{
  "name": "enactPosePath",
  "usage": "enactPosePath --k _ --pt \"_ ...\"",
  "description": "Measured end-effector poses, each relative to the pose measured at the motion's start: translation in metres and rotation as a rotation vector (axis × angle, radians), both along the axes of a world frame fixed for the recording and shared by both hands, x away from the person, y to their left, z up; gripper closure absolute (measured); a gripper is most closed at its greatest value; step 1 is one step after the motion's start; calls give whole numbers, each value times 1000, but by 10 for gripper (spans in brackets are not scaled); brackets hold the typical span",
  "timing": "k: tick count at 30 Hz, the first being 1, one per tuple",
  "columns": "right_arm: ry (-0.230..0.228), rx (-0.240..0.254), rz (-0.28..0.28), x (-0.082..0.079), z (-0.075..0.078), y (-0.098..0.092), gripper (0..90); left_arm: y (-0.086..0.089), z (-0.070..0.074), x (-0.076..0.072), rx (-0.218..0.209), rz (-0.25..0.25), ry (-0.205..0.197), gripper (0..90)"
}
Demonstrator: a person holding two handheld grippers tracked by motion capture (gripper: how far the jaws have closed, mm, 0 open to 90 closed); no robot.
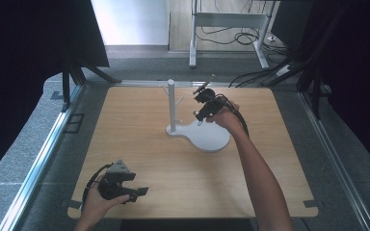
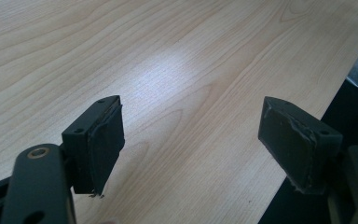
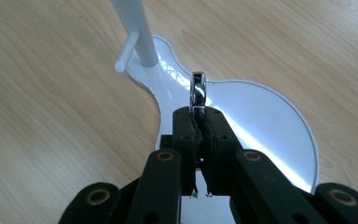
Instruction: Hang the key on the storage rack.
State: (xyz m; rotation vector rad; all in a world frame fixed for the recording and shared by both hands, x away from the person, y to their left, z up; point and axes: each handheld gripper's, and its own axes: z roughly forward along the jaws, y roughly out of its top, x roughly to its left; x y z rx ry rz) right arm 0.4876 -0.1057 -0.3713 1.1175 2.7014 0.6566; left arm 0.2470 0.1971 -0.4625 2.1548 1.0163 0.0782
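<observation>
A white stand has a flat rounded base (image 1: 211, 137) (image 3: 261, 121) and an upright post (image 1: 171, 103) (image 3: 135, 30) with short side pegs (image 3: 125, 52). My right gripper (image 1: 201, 114) (image 3: 198, 112) hovers over the base, just right of the post, shut on a shiny silver ring (image 3: 198, 91) that stands edge-on above its pads. My left gripper (image 1: 137, 192) (image 2: 191, 140) rests near the table's front left edge, jaws wide open with bare wood between the pads (image 2: 105, 140).
The wooden table (image 1: 139, 144) sits in a metal frame on grey carpet. Its front edge (image 2: 298, 154) runs close beside the left gripper. A desk frame and cables (image 1: 231, 33) stand beyond the far edge.
</observation>
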Motion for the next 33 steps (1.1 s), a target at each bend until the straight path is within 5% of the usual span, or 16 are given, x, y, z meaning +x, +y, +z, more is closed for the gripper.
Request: enactPosePath --k 33 --pt "-25 19 -32 41 13 20 846 3 -1 1 -16 -2 5 229"
